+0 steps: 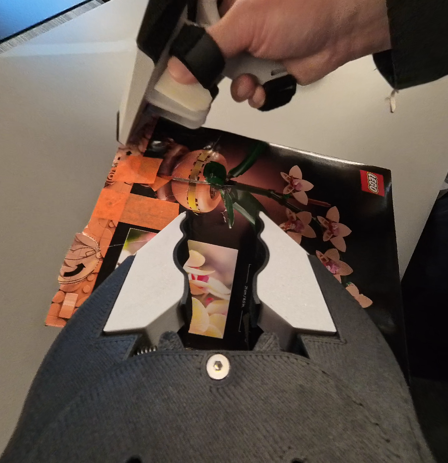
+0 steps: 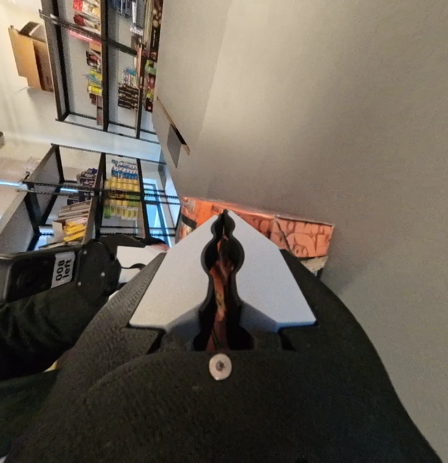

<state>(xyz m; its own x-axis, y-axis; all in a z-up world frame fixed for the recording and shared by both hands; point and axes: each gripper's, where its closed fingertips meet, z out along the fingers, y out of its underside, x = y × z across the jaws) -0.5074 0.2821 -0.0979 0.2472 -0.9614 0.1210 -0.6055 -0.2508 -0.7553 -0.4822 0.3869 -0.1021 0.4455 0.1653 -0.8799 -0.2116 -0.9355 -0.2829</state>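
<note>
Left gripper (image 1: 221, 220): mine, nearest the left wrist lens; fingers spread wide over the printed face of the box, nothing between them. Whether the tips touch the face I cannot tell.

Box (image 1: 330, 190): flat carton, black front with a printed potted flower, orange patterned band along its left side. It sits in front of the left gripper and runs far-right to a red logo corner.

Right gripper (image 2: 225, 214): jaws nearly closed, pinching a thin edge of the box; orange and dark print shows in the slot between the fingers (image 2: 265, 275). In the left view the same tool comes down on the far-left corner of the box, with a hand (image 1: 300, 37) on its grip.

Risk, slip: I judge the hold to be thin, on one corner only; the box could pivot or slide out if it swings, since my left gripper clamps nothing.

Risk, tear: the orange end flap (image 2: 303, 238) looks creased and ragged at its right corner, so a hard pinch could rip the card.

Edges: a pale wall (image 2: 343, 125) lies close behind the box, leaving little room there.

Open room: far left, toward the black shelving (image 2: 102, 100) stocked with goods, well apart.
</note>
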